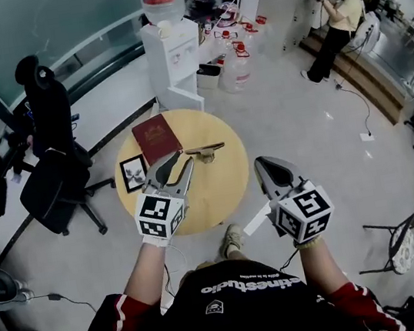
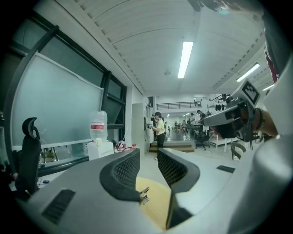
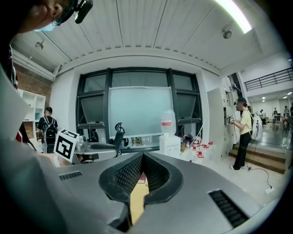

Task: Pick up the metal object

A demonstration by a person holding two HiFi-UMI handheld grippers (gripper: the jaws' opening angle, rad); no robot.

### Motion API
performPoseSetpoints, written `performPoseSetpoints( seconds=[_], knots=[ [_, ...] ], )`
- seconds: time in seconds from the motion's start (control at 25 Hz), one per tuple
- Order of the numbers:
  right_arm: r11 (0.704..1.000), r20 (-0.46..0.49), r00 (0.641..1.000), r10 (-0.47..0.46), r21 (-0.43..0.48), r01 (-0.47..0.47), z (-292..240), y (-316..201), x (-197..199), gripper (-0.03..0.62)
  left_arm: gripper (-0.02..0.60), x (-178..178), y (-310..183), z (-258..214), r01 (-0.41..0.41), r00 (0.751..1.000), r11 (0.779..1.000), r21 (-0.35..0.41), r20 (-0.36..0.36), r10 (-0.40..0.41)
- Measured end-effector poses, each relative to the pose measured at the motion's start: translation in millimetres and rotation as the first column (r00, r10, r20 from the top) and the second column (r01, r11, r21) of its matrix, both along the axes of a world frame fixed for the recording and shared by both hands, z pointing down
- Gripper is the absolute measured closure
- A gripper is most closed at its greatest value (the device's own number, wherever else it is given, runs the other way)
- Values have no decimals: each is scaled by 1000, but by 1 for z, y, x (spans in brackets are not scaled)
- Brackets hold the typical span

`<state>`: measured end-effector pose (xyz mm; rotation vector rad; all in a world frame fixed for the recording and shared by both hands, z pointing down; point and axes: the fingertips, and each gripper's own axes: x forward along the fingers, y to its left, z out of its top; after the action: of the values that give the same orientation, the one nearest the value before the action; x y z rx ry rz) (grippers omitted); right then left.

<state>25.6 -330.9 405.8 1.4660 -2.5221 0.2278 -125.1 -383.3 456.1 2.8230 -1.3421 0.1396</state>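
A small metal object (image 1: pixel 206 151) lies on the far side of the round wooden table (image 1: pixel 219 190). In the head view my left gripper (image 1: pixel 177 160) hovers over the table just left of it, jaws open and empty. The left gripper view shows the metal object (image 2: pixel 143 194) low down on the tabletop (image 2: pixel 155 208) beyond the parted jaws of the left gripper (image 2: pixel 149 157). My right gripper (image 1: pixel 260 162) is at the table's right edge with its jaws shut and nothing in them. In its own view the right gripper (image 3: pixel 142 156) has its pads pressed together.
A red book (image 1: pixel 157 137) and a small framed picture (image 1: pixel 134 172) lie on the table's left part. A black office chair (image 1: pixel 57 177) stands left of the table, a water dispenser (image 1: pixel 172 57) behind it. A person (image 1: pixel 340 19) stands far right; a chair (image 1: pixel 405 234) is near right.
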Motion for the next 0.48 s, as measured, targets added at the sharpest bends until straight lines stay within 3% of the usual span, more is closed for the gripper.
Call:
performPoseSetpoints(
  seconds=[0.24, 0.48],
  knots=[
    [999, -2, 1000, 20, -25, -20, 14, -13, 13, 565, 456, 27, -27, 48, -71, 995, 996, -46, 62, 74],
    [998, -3, 999, 33, -58, -33, 33, -32, 27, 566, 456, 49, -53, 88, -133, 979, 990, -43, 148, 138]
  ],
)
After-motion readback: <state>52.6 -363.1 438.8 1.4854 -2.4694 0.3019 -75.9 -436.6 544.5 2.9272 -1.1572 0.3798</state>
